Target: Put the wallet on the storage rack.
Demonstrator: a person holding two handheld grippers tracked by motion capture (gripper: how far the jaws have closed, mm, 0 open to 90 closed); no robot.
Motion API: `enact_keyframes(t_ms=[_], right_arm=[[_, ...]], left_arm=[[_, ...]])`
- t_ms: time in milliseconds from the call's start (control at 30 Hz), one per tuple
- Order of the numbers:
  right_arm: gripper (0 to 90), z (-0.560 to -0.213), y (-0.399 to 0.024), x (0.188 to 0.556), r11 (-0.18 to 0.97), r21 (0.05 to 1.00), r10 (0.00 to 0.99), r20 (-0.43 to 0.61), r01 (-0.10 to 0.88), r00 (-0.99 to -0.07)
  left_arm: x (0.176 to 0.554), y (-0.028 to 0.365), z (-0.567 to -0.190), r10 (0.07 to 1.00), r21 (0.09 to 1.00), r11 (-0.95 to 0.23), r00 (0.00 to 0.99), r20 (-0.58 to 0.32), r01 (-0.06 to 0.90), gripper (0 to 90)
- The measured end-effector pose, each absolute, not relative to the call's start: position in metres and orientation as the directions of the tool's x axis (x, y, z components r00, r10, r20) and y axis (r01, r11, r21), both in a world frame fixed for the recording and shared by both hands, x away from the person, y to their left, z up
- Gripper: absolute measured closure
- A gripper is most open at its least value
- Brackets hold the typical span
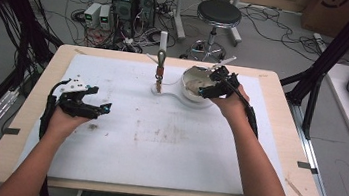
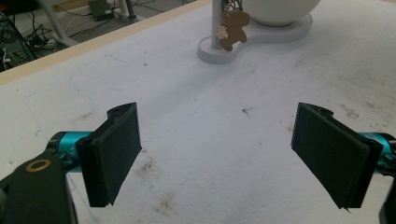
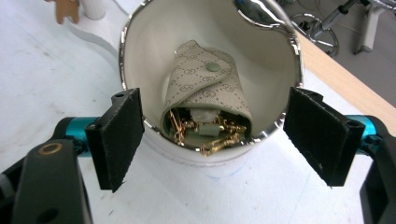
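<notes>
While the key pouch point(image 3: 205, 88) lies inside the white bowl point(image 3: 140, 56), resting against the near wall with its gold clips toward the rim, the right hand-held gripper point(image 3: 212, 135) hangs just above and in front of that rim. Its 2 jaws stand spread, 1 to each side of the bowl, gripping nothing. The step in hand appears to be release and withdrawal. To do it well, the gripper should lift straight away from the bowl, keeping both pads off the chromed rim so the bowl is not tipped or dragged on its base. The spoon point(image 3: 261, 11) leaning at the far rim should be left undisturbed. Left of the bowl, well apart, the left hand-held gripper point(image 2: 217, 154) rests low over the worktop point(image 1: 157, 141), jaws spread and empty.
</notes>
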State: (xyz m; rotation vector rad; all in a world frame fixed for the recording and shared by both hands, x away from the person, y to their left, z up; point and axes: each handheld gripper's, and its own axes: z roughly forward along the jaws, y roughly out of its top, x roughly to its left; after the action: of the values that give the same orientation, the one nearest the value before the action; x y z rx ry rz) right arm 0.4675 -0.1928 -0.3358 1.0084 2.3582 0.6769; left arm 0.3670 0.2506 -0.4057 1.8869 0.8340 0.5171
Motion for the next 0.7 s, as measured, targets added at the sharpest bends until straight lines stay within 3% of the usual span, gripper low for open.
enact_keyframes(t_ms=[200, 267, 367, 700], right_arm=[[20.2, -0.324, -0.213, 0.446, 0.535, 0.719, 0.769, -0.197, 0.444, -0.608], [20.2, -0.323, -0.219, 0.442, 0.539, 0.704, 0.771, -0.19, 0.463, -0.608], [20.2, -0.323, -0.232, 0.429, 0.495, 0.765, 0.777, -0.178, 0.412, -0.604], [20.2, -0.339, -0.266, 0.395, 0.415, 0.824, 0.79, -0.116, 0.386, -0.603]], left_arm=[[0.366, 0.252, -0.405, 0.741, 0.902, -0.288, 0.671, -0.003, 0.322, 15.8], [0.366, 0.252, -0.405, 0.74, 0.901, -0.291, 0.672, -0.001, 0.322, 15.7], [0.366, 0.252, -0.405, 0.742, 0.902, -0.288, 0.67, -0.002, 0.322, 15.7], [0.365, 0.252, -0.404, 0.742, 0.907, -0.282, 0.67, -0.002, 0.315, 15.7]])
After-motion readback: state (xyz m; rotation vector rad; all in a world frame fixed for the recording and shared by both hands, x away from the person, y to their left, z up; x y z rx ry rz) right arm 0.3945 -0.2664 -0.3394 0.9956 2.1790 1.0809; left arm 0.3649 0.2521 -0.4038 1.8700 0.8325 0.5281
